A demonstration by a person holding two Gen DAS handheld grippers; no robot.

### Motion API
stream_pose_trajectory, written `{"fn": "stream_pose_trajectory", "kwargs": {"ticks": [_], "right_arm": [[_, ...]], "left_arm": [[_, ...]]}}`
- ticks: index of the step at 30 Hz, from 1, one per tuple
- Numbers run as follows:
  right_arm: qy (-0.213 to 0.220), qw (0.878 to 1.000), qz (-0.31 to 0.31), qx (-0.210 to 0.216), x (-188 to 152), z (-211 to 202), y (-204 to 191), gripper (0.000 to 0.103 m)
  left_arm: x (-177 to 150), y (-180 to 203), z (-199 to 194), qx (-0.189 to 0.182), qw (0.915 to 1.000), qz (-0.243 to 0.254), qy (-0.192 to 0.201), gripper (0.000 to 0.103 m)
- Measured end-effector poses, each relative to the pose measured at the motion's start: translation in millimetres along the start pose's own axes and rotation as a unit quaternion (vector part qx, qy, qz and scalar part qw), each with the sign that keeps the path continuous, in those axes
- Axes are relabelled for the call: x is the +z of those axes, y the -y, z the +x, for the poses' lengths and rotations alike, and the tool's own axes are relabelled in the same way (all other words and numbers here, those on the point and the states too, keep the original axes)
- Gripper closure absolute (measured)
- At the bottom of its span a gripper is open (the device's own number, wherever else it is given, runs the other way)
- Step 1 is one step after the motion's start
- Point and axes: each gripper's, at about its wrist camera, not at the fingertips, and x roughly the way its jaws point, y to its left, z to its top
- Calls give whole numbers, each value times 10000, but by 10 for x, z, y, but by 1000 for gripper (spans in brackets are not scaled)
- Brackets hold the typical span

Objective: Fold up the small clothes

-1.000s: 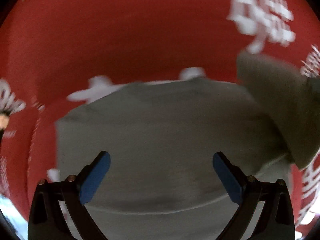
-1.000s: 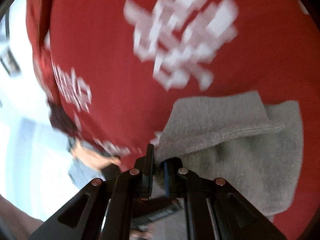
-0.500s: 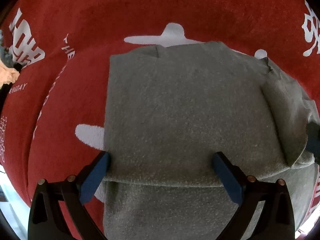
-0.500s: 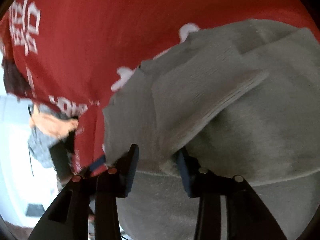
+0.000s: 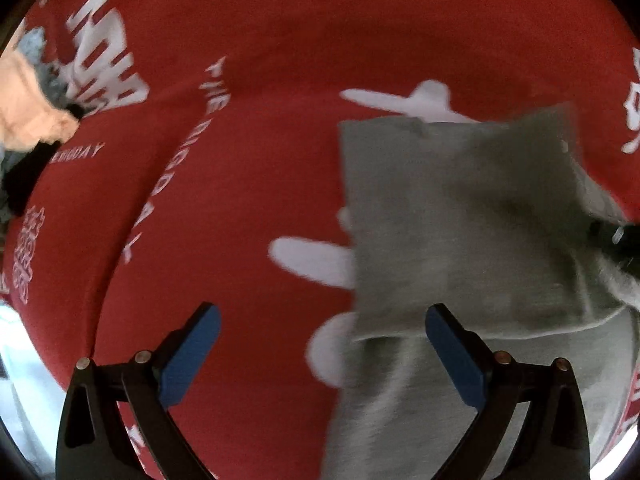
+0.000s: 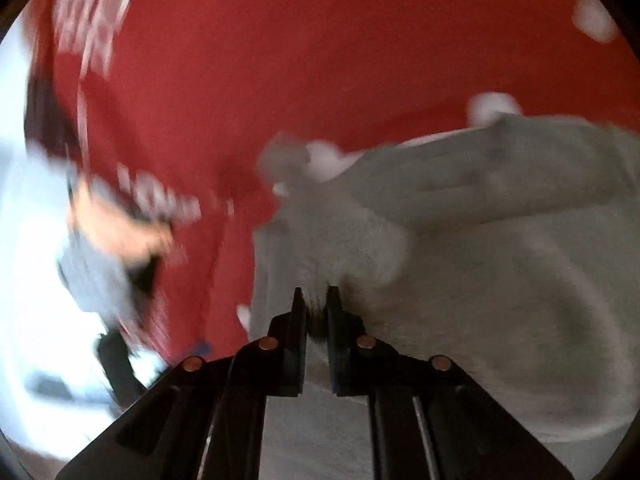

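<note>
Left wrist view. Jaws: the left gripper (image 5: 322, 354) stands wide open, blue pads apart, nothing between them. Item: grey garment (image 5: 460, 220), small, soft knit, lying on a red cloth with white lettering (image 5: 248, 80). Position: from about 1 to 5 o'clock in this view, with its near hem running under the right-hand pad. Change: half a second ago the garment lay centred between the pads; now it sits off to 3 o'clock and the open jaws hang mostly over bare red cloth. Also new at 3 o'clock: the dark tip of the right gripper (image 5: 614, 236) pressing into the garment's edge. A person's hand (image 5: 28, 116) shows at 10 o'clock, at the rim.

Right wrist view. Jaws: the right gripper (image 6: 317, 304) is closed on a fold of the grey garment (image 6: 480, 280), fabric bunched between the two dark fingers at 6 o'clock. Change: half a second ago these jaws stood apart with the flap edge between them; now they have pinched it. The garment fills the view from 2 to 6 o'clock, a doubled-over flap visible at 2 o'clock; red cloth from 9 to 1 o'clock. The frame is motion-blurred.

Reading: the right side has taken a fresh hold, probably to carry this edge across for the next fold; the left is free and not yet placed on the fabric.
</note>
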Motion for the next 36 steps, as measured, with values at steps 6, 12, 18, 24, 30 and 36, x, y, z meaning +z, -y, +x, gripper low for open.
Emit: {"fn": "stream_pose_trajectory", "kwargs": {"ticks": [6,12,18,24,30,36], "right_arm": [[-812,9941,-413,-589,-216,567,-215,89],[-631,9961,-420,-451,-310,109,-156,48],[187,9855,1456,-848,-497,-870,821,48],[718,9415,3240,-590,-957,-1434,1926,47],[1433,9169,3724,125,-1018,-1455,2308,48],[2042,8847,4166,456,-1234,-1629,2498,90]], "left_arm": [[-50,-190,15,47,9998,-157,-90,0],[88,-120,-172,-97,9997,-174,105,0],[311,202,-194,-274,9993,124,235,0],[342,543,94,-271,9991,299,-97,0],[298,720,178,-18,9985,520,-163,0],[260,868,176,18,9976,678,-166,0]]}}
